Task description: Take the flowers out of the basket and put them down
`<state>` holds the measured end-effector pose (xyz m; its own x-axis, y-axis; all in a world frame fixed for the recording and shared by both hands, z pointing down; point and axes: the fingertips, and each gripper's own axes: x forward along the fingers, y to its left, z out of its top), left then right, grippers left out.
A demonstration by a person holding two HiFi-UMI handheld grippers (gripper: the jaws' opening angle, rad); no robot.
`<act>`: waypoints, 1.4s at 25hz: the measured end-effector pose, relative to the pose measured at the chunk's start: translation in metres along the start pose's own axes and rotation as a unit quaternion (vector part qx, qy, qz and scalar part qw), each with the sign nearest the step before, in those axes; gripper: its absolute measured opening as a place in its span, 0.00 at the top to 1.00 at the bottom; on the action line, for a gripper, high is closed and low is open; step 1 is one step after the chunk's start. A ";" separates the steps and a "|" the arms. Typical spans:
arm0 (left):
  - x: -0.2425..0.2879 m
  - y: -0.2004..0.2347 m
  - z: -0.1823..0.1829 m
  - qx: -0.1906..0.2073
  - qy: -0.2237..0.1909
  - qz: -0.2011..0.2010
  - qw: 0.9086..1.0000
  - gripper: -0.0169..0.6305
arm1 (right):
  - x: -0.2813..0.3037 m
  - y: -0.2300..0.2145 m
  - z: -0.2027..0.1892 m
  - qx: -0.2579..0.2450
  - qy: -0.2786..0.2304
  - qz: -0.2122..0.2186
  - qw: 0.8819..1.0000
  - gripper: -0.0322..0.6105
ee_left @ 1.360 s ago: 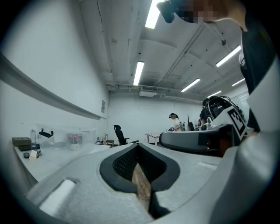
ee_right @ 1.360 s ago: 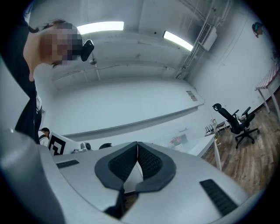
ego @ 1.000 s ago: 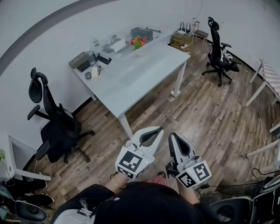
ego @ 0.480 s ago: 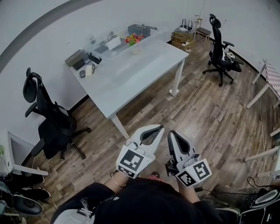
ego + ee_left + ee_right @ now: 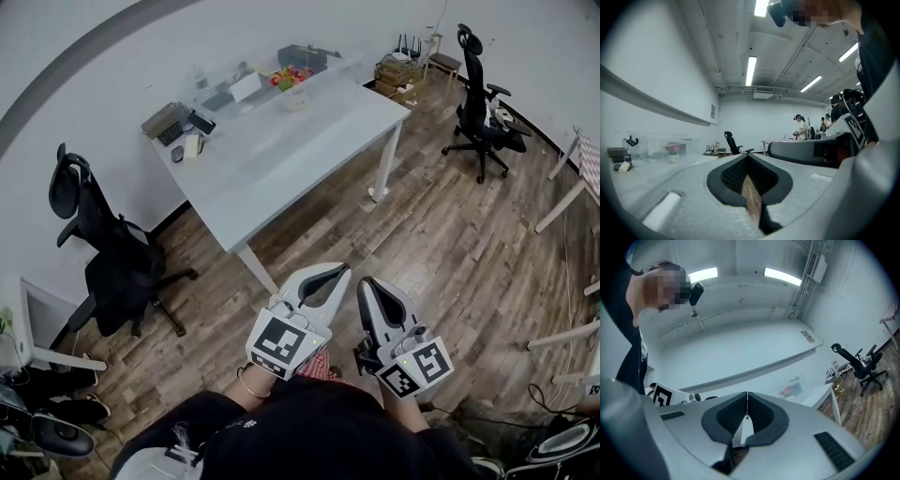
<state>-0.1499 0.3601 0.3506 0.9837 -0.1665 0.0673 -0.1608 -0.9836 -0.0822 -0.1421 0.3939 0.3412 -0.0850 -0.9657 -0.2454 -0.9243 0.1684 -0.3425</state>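
Note:
A small bunch of red, yellow and pink flowers (image 5: 291,76) stands in a pale basket (image 5: 296,97) at the far end of the white table (image 5: 281,159). In the left gripper view the flowers (image 5: 672,149) show small at the far left. In the right gripper view the flowers (image 5: 789,391) lie to the right. My left gripper (image 5: 330,273) and right gripper (image 5: 367,285) are held side by side close to my body, over the wooden floor and well short of the table. Both are shut with nothing between the jaws. The left gripper (image 5: 747,157) and right gripper (image 5: 747,393) show closed jaws in their own views.
A black office chair (image 5: 108,258) stands left of the table and another chair (image 5: 483,98) at the far right. A keyboard and small devices (image 5: 176,124) lie on the table's left end, a dark box (image 5: 302,56) behind the flowers. White table legs (image 5: 567,169) stand at the right edge.
In the head view the table and flowers have shifted slightly left and up. Both grippers stay shut and side by side in front of my body.

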 end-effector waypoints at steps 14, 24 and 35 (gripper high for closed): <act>0.068 0.024 0.012 0.003 -0.011 -0.032 0.999 0.97 | 0.032 -0.055 0.023 -0.023 -0.002 -0.021 0.999 0.93; 0.098 0.058 0.014 0.004 -0.011 -0.030 0.999 0.97 | 0.068 -0.083 0.025 -0.020 -0.004 -0.019 1.000 0.93; 0.111 0.086 0.003 -0.007 -0.003 -0.015 1.000 0.97 | 0.098 -0.102 0.015 -0.011 0.012 -0.005 1.000 0.93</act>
<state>-0.0541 0.2577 0.3485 0.9885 -0.1370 0.0635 -0.1329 -0.9890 -0.0656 -0.0507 0.2849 0.3379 -0.0836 -0.9719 -0.2200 -0.9329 0.1539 -0.3256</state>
